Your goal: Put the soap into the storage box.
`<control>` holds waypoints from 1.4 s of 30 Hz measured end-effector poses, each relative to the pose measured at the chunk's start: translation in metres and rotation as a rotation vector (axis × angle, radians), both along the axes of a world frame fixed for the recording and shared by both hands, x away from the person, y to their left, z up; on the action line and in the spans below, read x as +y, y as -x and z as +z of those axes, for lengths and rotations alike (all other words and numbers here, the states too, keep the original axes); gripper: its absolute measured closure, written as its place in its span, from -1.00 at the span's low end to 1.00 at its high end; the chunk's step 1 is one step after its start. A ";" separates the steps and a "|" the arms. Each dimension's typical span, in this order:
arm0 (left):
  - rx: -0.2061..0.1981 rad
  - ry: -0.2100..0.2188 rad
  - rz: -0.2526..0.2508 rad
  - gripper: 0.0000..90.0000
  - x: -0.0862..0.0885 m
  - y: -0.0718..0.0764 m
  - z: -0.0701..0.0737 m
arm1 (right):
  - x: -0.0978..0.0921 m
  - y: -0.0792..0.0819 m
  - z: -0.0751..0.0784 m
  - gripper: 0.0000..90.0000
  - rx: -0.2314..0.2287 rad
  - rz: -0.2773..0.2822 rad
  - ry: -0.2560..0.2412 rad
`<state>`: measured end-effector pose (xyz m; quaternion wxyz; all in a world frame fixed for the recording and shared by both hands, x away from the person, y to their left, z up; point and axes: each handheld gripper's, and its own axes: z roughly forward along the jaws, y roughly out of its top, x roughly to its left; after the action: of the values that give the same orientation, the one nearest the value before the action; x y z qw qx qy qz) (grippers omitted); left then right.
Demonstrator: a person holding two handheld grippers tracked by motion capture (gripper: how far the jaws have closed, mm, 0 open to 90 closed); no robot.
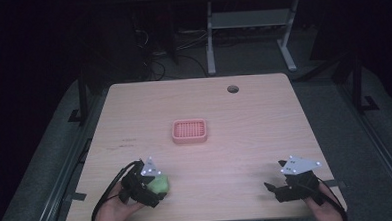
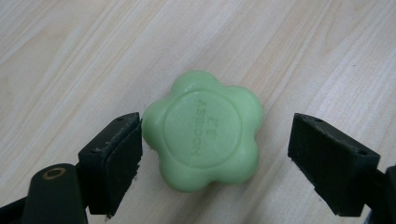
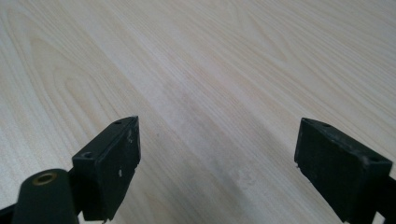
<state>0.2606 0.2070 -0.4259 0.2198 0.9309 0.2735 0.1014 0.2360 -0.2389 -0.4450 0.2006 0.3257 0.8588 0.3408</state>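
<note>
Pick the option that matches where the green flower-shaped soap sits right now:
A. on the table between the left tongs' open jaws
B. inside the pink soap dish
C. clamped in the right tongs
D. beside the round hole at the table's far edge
A: the left gripper view shows the green flower-shaped soap lying on the wooden table between the left tongs' spread jaws, one jaw at or nearly at its side, the other clearly apart.
</note>
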 end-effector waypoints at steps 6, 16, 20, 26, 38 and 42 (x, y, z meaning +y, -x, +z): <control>0.015 -0.028 -0.009 -0.61 -0.004 -0.007 -0.002 | 0.000 0.000 0.000 -0.69 0.003 -0.005 -0.001; 0.070 -0.040 -0.003 -0.60 -0.005 -0.017 -0.013 | 0.000 0.001 0.000 -0.69 0.005 -0.004 -0.004; 0.084 -0.042 -0.010 -0.54 -0.006 -0.020 -0.015 | 0.000 0.000 0.000 -0.69 0.003 0.001 -0.001; 0.092 -0.048 -0.016 -0.47 -0.007 -0.022 -0.017 | 0.000 0.000 0.000 -0.69 0.003 -0.004 -0.003; 0.098 -0.046 -0.015 -0.45 -0.007 -0.023 -0.020 | 0.000 0.000 0.000 -0.69 0.004 -0.008 -0.007; 0.094 -0.044 -0.011 -0.44 -0.007 -0.022 -0.019 | 0.000 0.000 0.000 -0.69 0.001 -0.008 -0.004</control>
<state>0.2829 0.2003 -0.4453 0.1868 0.9407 0.2761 0.0624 0.2357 -0.2392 -0.4450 0.2008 0.3297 0.8569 0.3416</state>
